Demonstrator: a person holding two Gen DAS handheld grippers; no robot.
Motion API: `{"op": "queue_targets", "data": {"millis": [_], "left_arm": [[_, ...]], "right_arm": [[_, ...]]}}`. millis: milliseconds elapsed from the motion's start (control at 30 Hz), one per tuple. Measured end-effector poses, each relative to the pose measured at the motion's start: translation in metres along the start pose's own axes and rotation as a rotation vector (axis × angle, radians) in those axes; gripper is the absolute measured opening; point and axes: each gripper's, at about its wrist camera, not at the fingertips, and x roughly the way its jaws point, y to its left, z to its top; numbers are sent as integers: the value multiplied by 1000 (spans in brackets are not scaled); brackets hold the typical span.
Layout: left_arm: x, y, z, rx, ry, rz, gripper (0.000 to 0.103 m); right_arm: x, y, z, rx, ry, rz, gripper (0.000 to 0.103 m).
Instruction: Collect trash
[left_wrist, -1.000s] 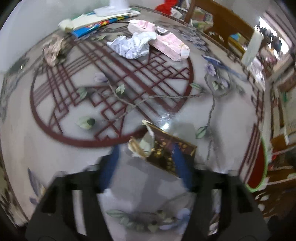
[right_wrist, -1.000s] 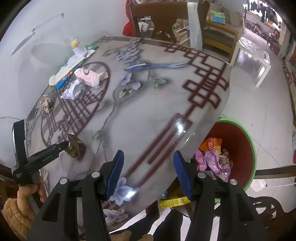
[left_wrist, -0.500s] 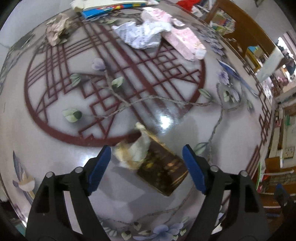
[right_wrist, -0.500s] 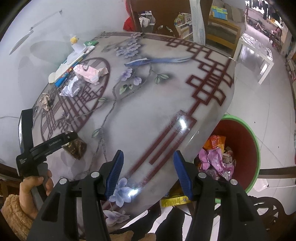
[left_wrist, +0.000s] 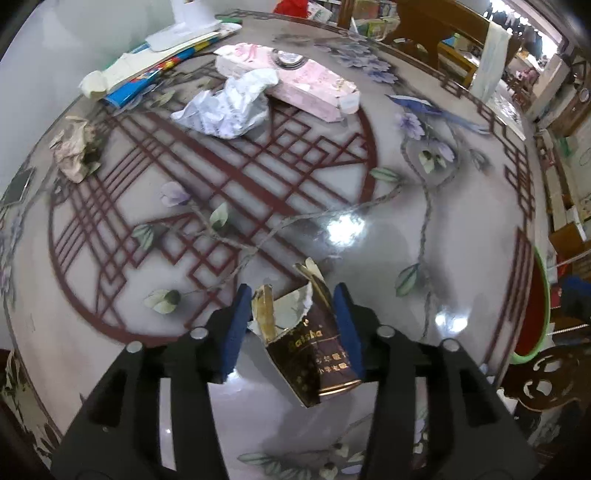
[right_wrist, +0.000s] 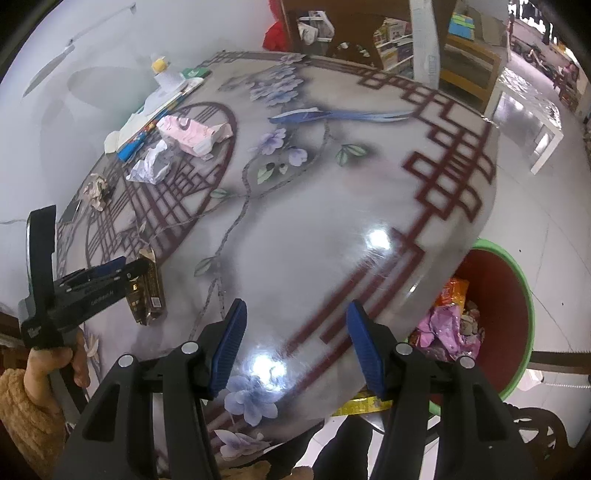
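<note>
My left gripper (left_wrist: 293, 308) is shut on a torn dark brown and gold carton (left_wrist: 314, 350) and holds it just above the patterned round table (left_wrist: 461, 229). The right wrist view shows the same carton (right_wrist: 146, 288) in the left gripper (right_wrist: 125, 267). My right gripper (right_wrist: 295, 332) is open and empty over the table's near edge. A red bin with a green rim (right_wrist: 517, 280) stands on the floor beside the table and holds wrappers. Crumpled white paper (left_wrist: 229, 107), a pink box (left_wrist: 295, 79) and a crumpled beige wad (left_wrist: 74, 147) lie at the far side.
Books and a white lamp base (left_wrist: 173, 44) sit at the table's far edge by the wall. A wooden chair (left_wrist: 436, 29) and shelves stand beyond the table. A dark carved chair back (left_wrist: 543, 380) is near the bin (left_wrist: 535, 306).
My left gripper closed its fingers on the brown carton and lifted it off the table. My right gripper stayed open over the table edge.
</note>
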Motion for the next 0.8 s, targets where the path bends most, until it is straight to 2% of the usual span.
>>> {"op": "queue_targets", "data": {"millis": [67, 200, 267, 467, 800], "left_arm": [[-2, 4, -6, -39, 2, -6, 54], [-6, 4, -16, -78, -6, 18, 60], [-4, 3, -19, -78, -6, 40, 60], [-3, 10, -17, -112, -9, 44, 60], [-3, 22, -14, -185, 7, 0, 60]], "right_arm": [[2, 3, 2, -8, 5, 4, 55], [9, 7, 8, -24, 20, 7, 55], [12, 9, 11, -29, 28, 9, 55], [23, 19, 18, -61, 50, 15, 55], [47, 41, 36, -128, 90, 37, 55]]}}
